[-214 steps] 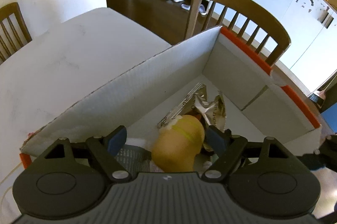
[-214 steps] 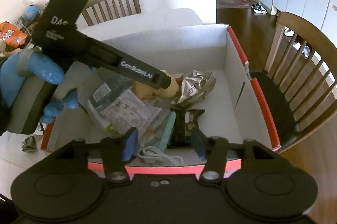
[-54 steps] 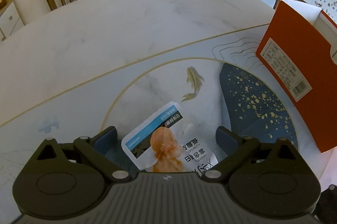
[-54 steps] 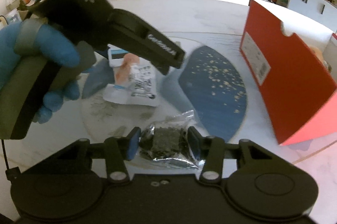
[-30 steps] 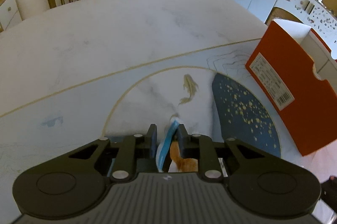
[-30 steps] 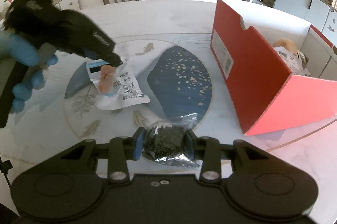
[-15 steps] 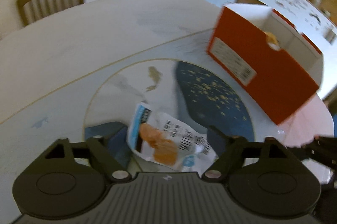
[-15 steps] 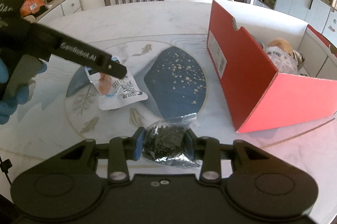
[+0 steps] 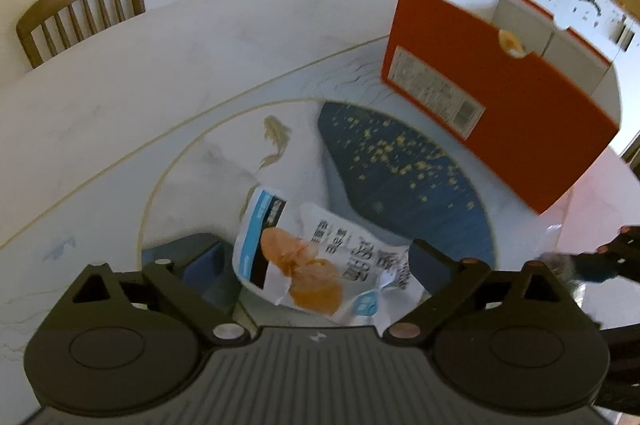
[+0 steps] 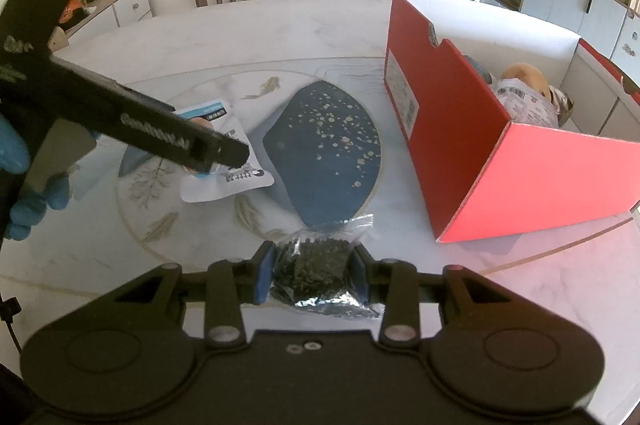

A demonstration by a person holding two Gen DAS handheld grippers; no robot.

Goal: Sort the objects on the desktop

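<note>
Pinching the clear bag of dark bits in my right tool, low centre of frame on the tabletop. Left tool spread wide over the white snack pouch, long axis running lower-right. Red box at right.

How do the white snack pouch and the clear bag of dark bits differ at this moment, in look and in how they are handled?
The white snack pouch is opaque and printed, with a blue band and an orange food picture; the clear bag of dark bits is see-through. The pouch lies free between the open jaws of the left gripper; the bag sits between the closed-in jaws of the right gripper. Both are outside the red box, near the table's blue patch.
</note>
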